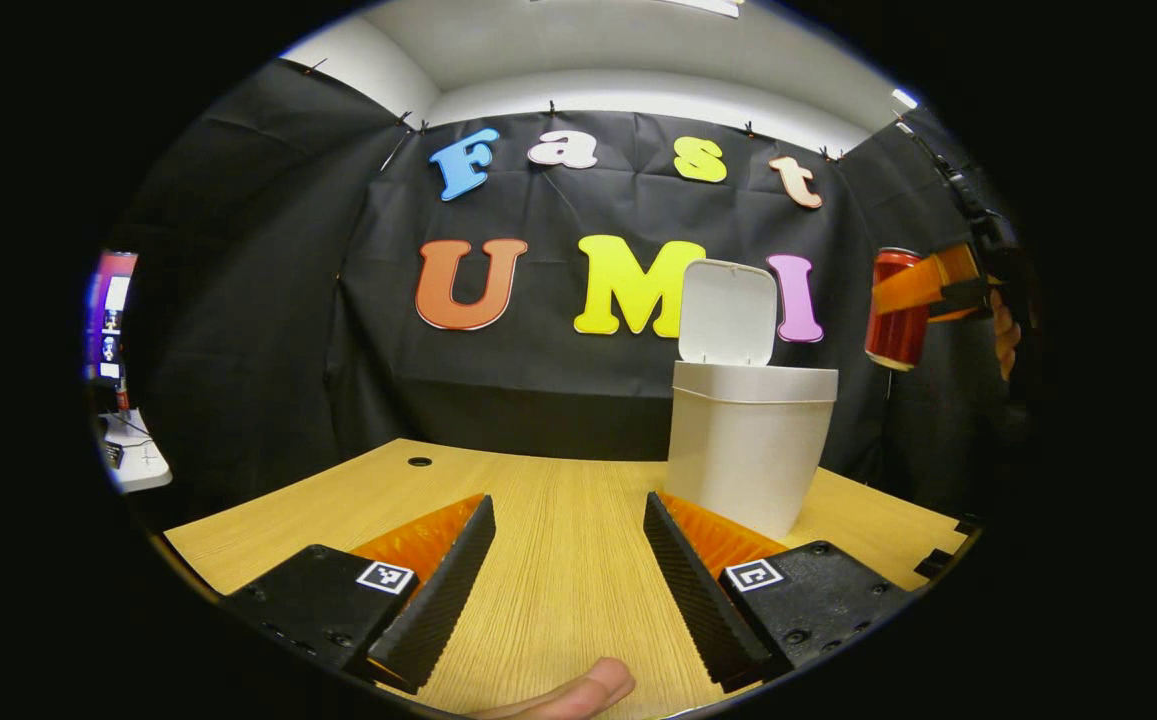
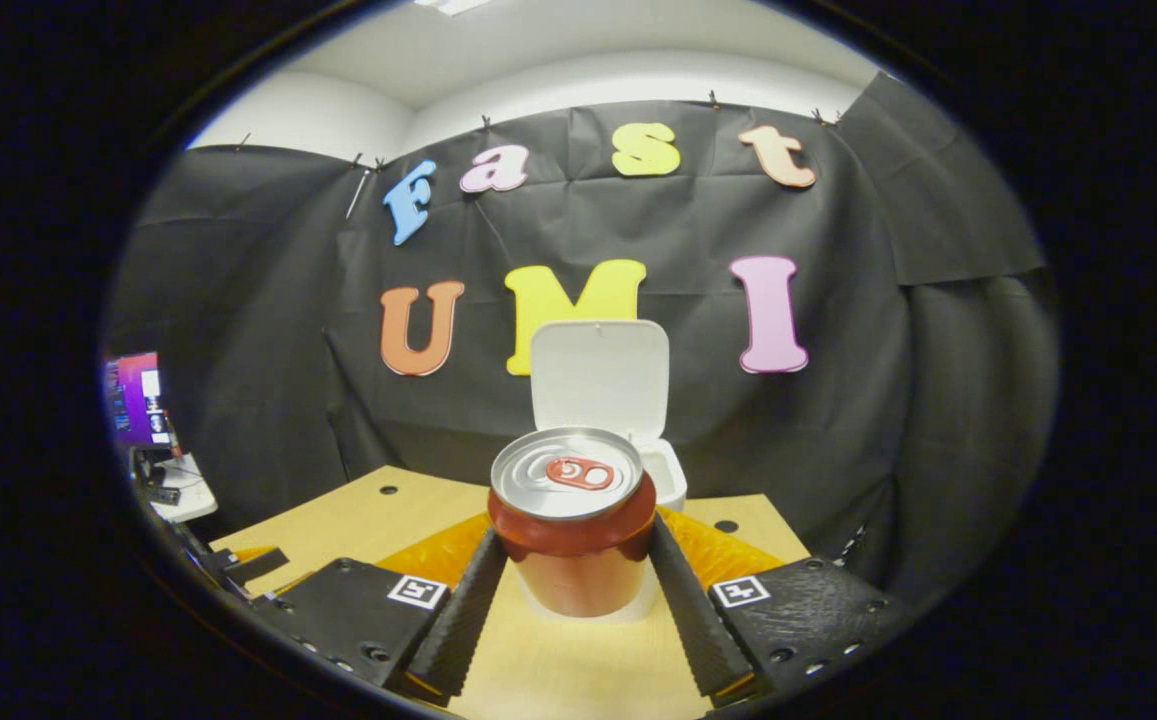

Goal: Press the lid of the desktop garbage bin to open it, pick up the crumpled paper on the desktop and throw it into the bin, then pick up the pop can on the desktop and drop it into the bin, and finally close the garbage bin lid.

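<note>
I have the pop can (image 2: 574, 520) clamped upright in my right gripper (image 2: 574, 585), lifted off the tabletop (image 1: 558, 540) beside the garbage bin (image 1: 748, 450), whose lid (image 1: 728, 312) stands open. My left gripper (image 1: 568, 570) rests low, jaws spread and empty. Next I'd carry the can over the opening and release.

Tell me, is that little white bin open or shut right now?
Open. The bin's lid stands raised above the rim at the back, seen in both views, while the right gripper holds the can in front of it.
</note>
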Motion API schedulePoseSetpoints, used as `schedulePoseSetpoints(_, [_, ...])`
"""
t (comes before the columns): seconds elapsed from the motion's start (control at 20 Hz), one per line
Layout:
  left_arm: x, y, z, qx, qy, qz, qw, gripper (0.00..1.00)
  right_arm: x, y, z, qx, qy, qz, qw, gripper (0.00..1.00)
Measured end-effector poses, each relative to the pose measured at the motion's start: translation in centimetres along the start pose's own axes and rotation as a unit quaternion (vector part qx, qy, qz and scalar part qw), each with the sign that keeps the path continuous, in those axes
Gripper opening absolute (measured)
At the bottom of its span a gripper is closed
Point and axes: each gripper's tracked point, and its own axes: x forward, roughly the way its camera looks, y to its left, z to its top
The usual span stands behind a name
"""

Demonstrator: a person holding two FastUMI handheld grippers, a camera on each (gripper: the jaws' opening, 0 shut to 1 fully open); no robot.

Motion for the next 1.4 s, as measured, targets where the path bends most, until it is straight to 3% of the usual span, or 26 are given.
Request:
schedulePoseSetpoints(0.4, [-0.7, 0.9, 1.3, -0.008, -0.012, 0.0, 1.0, 0.97, 10.1, 0.2, 5.6, 0.003, 0.015, -0.021, 1.0, 0.81])
schedulePoseSetpoints(0.7, [-0.5, 1.9, 1.8, -0.003, -0.02, 0.008, 1.0, 0.97, 18.8, 0.3, 0.8, 0.013, 0.098, -0.049, 0.994, 0.81])
schedulePoseSetpoints(0.85, [-0.2, 2.0, 1.2, -0.007, -0.012, 0.007, 1.0, 0.97, 21.4, 0.0, -0.7, -0.01, 0.114, -0.069, 0.991, 0.81])
schedulePoseSetpoints(1.1, [0.1, 3.4, 0.7, -0.009, -0.002, 0.022, 1.0, 0.97, 23.4, -1.5, -3.2, -0.014, 0.139, -0.096, 0.985, 0.81])
schedulePoseSetpoints(1.4, [0.4, 4.6, 0.7, -0.009, 0.0, 0.035, 0.999, 0.96, 23.5, -2.6, -4.5, 0.005, 0.15, -0.099, 0.984, 0.81])
